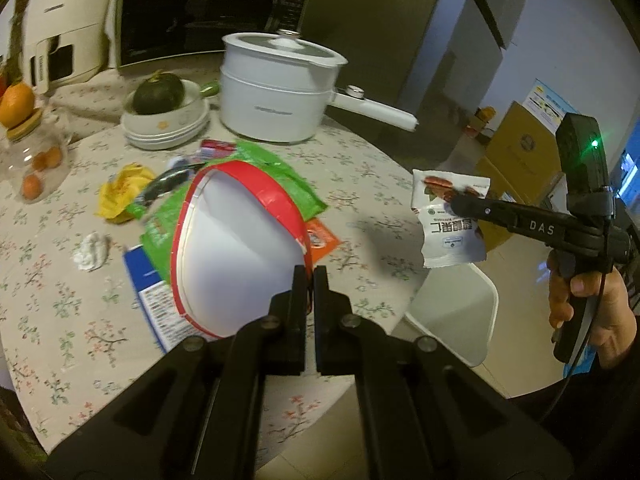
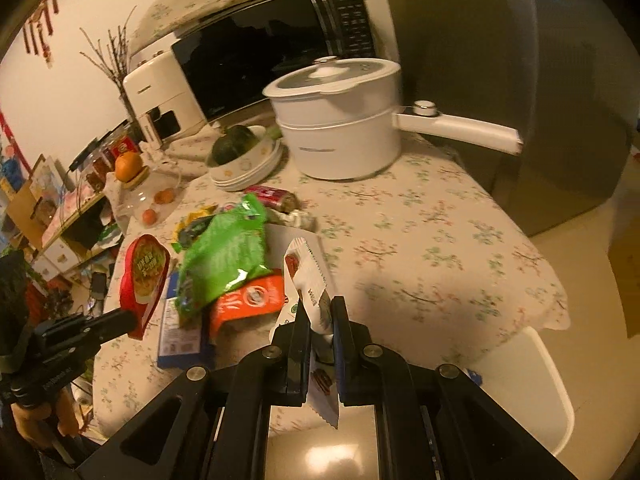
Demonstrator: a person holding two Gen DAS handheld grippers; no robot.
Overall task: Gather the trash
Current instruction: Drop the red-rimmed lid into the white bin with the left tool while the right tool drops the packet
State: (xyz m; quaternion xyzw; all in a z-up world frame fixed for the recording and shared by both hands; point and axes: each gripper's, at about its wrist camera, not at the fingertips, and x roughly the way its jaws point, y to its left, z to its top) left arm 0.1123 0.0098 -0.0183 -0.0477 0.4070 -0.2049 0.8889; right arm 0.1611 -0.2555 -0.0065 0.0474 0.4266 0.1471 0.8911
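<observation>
right now my left gripper (image 1: 309,280) is clenched on the rim of the red paper bowl (image 1: 240,252), lifted over the wrapper pile near the table (image 1: 360,184) front edge, while my right gripper (image 2: 322,312) pinches the white snack packet (image 2: 308,280) just off the table's right edge.

A floral-clothed table (image 2: 460,264) stands on a pale tiled floor (image 2: 592,240), a white chair (image 1: 456,316) beside it.
</observation>
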